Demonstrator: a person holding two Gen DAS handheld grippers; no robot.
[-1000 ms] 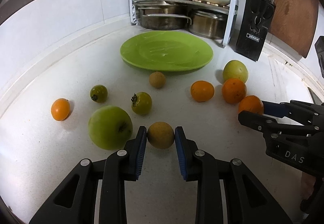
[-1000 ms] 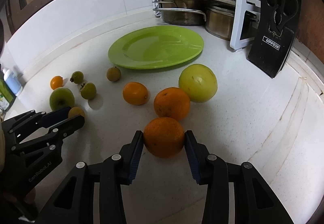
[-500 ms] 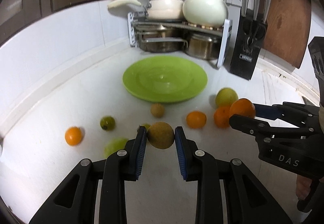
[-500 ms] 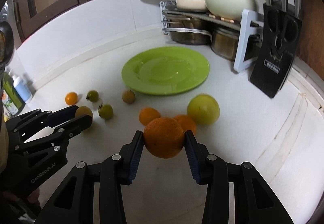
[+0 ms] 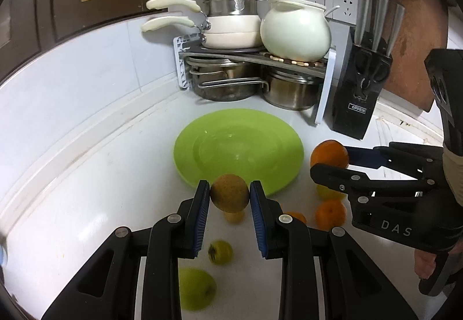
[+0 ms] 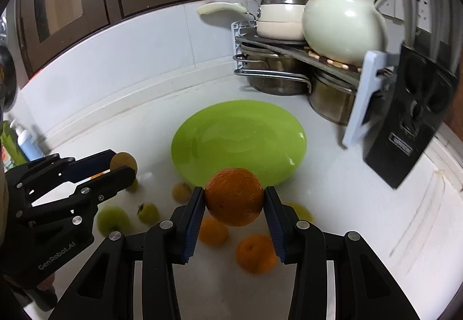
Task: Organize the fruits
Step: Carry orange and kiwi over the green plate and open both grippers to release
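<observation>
Both grippers have lifted their fruit off the counter (image 5: 86,204) toward the green plate (image 5: 202,132). Loose fruit lies below. Left gripper (image 5: 230,194) clamps a brown fruit (image 5: 229,192); right gripper (image 6: 234,198) clamps an orange (image 6: 234,197).

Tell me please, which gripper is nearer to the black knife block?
Right. The right gripper, holding an orange, is just below the knife block; the left gripper is farther left.

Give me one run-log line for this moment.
left gripper: shut on brown fruit | right gripper: shut on orange | both above counter | green plate: bare
</observation>
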